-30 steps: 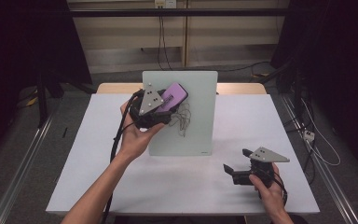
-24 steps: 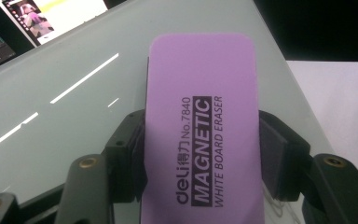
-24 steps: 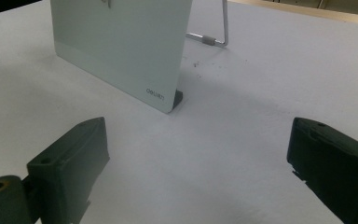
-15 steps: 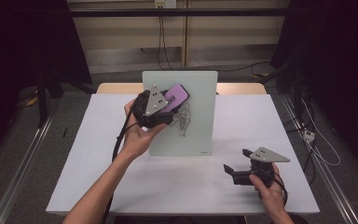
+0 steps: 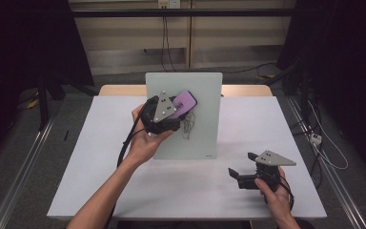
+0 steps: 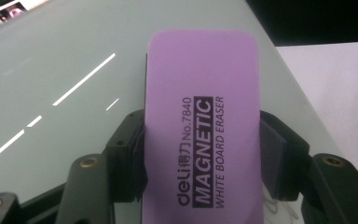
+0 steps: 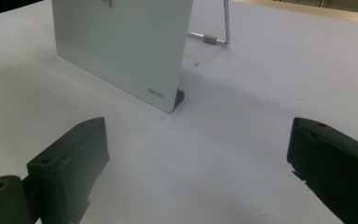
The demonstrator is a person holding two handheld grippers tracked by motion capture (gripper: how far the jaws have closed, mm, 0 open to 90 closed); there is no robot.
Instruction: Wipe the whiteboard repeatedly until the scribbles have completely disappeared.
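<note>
So the purple rectangular magnetic whiteboard eraser (image 6: 203,126) is sitting flat against the upper left part of the pale glass whiteboard (image 5: 205,119), which is standing tilted back on a wire stand near the far middle of the white table (image 5: 100,181). The left gripper (image 5: 174,114) is pinching the eraser across its long sides, both black jaws pressing into its edges in the left gripper view. Just below and right of the eraser there's a thin squiggly pen drawing (image 5: 189,126) on the board.

My guess is this is the wiping step, with the eraser getting lined up over those marks. Next move probably calls for dragging it down over the squiggle while keeping it flat on the glass, without shoving the board backward.

The right gripper (image 5: 240,177) is resting on the table below the board's right corner, jaws spread wide, nothing between them.

Count: one eraser, one board, one drawing, two grippers.
</note>
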